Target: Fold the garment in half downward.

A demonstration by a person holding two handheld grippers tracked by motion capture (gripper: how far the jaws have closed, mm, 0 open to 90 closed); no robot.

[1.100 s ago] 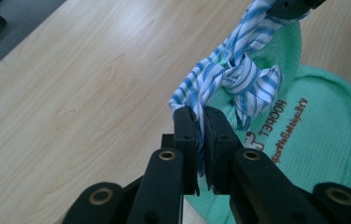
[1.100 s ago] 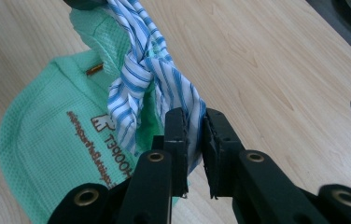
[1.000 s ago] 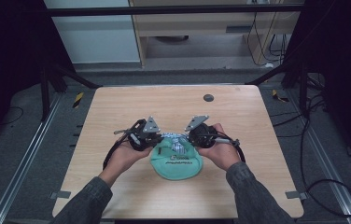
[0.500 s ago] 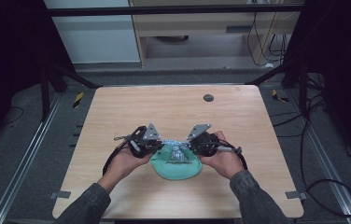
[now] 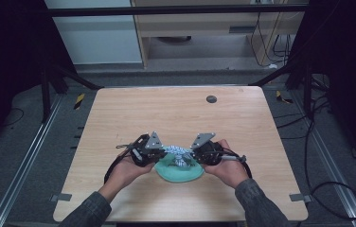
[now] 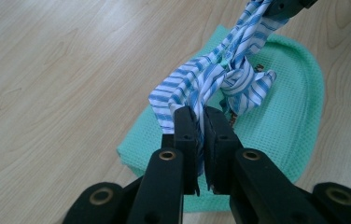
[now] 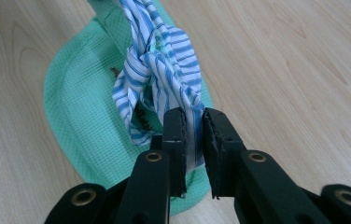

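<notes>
Both tongs point(image 5: 163, 153) point(image 5: 188, 156) (clamping striped cloth point(image 6: 220, 79)) have drawn slightly nearer the person.

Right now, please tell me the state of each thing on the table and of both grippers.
striped cloth: knotted in the middle, stretched between both grippers, lifted above the pouch.
green pouch: lying flat on the table, under the knot.
left gripper: shut on one cloth end.
right gripper: shut on the other end.
table: bears the pouch.
</notes>
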